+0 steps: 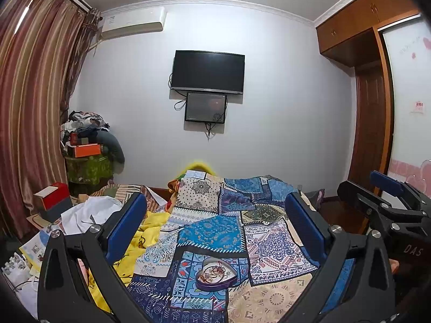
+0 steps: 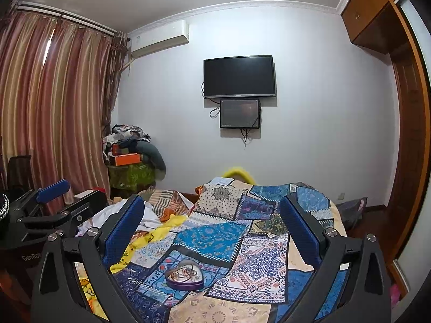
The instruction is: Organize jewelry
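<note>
We see a patchwork quilt (image 1: 215,231) in blues, cream and tan, its squares printed with paisley, dots and geometric motifs. Near us on it sits a heart-shaped tin (image 1: 216,273) with a purple wall and pale inside, holding reddish and gold-toned jewelry (image 1: 212,271). To the left lies a yellow blanket (image 1: 145,231). Far left, the curtains (image 1: 35,80) run in vertical stripes of maroon, pink and gold. The fingers of our left gripper (image 1: 215,228) carry blue pads on black frames, and those of the right gripper (image 2: 212,231) match. The wardrobe (image 1: 358,27) on the right is orange-brown wood.
</note>
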`<state>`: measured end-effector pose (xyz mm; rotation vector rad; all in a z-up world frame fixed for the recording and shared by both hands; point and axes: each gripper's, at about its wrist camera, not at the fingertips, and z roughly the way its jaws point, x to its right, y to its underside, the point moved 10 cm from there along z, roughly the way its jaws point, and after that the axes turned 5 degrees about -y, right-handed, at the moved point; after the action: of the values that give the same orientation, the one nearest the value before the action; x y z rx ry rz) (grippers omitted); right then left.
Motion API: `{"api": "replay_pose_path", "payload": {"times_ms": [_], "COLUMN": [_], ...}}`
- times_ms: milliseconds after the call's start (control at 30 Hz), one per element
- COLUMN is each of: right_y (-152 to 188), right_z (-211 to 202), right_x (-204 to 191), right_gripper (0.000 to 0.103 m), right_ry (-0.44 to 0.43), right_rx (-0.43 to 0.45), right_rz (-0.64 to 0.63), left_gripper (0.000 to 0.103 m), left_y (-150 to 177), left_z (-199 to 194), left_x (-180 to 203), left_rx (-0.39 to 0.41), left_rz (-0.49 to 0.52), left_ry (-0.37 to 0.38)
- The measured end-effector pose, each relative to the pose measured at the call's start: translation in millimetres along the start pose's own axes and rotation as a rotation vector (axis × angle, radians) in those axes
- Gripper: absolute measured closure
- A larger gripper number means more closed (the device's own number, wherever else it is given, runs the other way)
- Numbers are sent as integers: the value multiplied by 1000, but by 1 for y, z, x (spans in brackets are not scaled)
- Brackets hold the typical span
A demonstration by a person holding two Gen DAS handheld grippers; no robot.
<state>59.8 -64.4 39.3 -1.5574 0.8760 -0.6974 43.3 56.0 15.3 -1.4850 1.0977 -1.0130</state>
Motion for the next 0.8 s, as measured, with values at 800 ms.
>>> {"api": "replay_pose_path", "payload": {"times_ms": [800], "right_y": [1], "right_z": [-2], "right_x": [1], "right_gripper": [3], "right_ry": [-7], "right_rx": [-10], "right_rz": [20], "left_gripper": [0], "left_y": [6], "left_z": [5], "left_x": [0], "left_rx": [-25], "left_rz": [-10], "left_ry": [12]}}
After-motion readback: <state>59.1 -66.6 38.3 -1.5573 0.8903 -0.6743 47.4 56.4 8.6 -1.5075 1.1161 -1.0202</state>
